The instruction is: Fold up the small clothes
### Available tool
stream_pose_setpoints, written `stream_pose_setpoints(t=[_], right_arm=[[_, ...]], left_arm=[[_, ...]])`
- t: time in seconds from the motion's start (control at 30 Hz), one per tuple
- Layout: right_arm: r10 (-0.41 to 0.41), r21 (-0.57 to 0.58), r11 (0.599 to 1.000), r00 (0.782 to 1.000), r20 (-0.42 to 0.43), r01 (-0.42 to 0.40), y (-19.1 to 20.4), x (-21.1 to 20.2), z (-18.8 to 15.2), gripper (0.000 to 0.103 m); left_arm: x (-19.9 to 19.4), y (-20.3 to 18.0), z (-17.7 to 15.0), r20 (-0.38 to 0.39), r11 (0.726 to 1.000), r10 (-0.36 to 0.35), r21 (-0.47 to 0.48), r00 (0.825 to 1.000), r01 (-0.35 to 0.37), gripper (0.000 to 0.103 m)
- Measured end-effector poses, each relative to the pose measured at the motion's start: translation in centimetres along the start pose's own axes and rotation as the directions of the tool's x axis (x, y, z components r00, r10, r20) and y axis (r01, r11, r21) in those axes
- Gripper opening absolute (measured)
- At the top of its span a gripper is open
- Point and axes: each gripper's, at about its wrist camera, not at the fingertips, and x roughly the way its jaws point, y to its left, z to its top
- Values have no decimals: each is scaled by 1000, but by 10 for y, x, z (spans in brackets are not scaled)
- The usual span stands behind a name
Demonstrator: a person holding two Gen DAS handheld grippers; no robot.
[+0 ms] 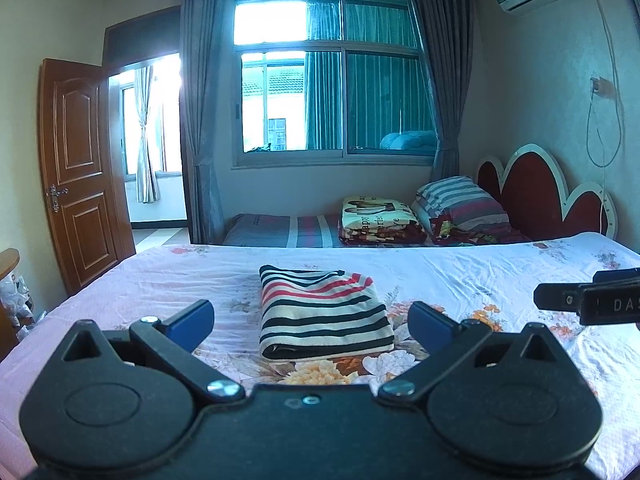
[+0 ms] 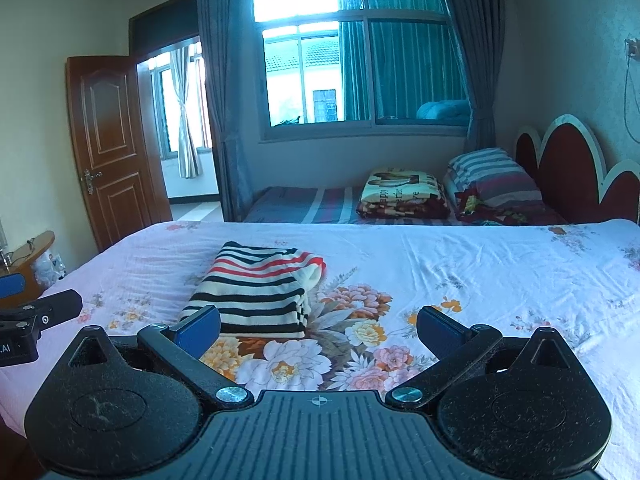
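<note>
A small striped garment [image 1: 322, 312], cream with black and red stripes, lies folded into a neat rectangle on the floral bedsheet [image 1: 460, 276]. My left gripper [image 1: 312, 322] hovers just in front of it, fingers wide open, nothing between them. In the right wrist view the same folded garment [image 2: 256, 290] sits ahead and to the left. My right gripper [image 2: 318, 330] is open and empty above the flower print, its left pad [image 2: 200, 330] near the garment's front corner. Each gripper shows at the edge of the other's view.
The bed runs to a red and white headboard [image 1: 536, 192] on the right. A second bed behind holds a folded blanket [image 1: 378, 218] and striped pillows [image 1: 460, 202]. A wooden door [image 1: 76, 168] stands open at left, beside a small wooden table [image 2: 34, 258].
</note>
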Motion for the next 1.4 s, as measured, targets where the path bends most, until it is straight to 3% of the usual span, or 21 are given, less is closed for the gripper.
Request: stream_pose_setpoints(t=[1.17, 1.4], right_arm=[[22, 8, 1000, 1000, -17, -22, -5, 6, 3, 103], [35, -5, 999, 999, -24, -35, -5, 8, 3, 103]], left_arm=[[7, 1, 1, 9, 999, -9, 48, 1000, 9, 102], [9, 1, 2, 4, 997, -43, 59, 999, 43, 102]])
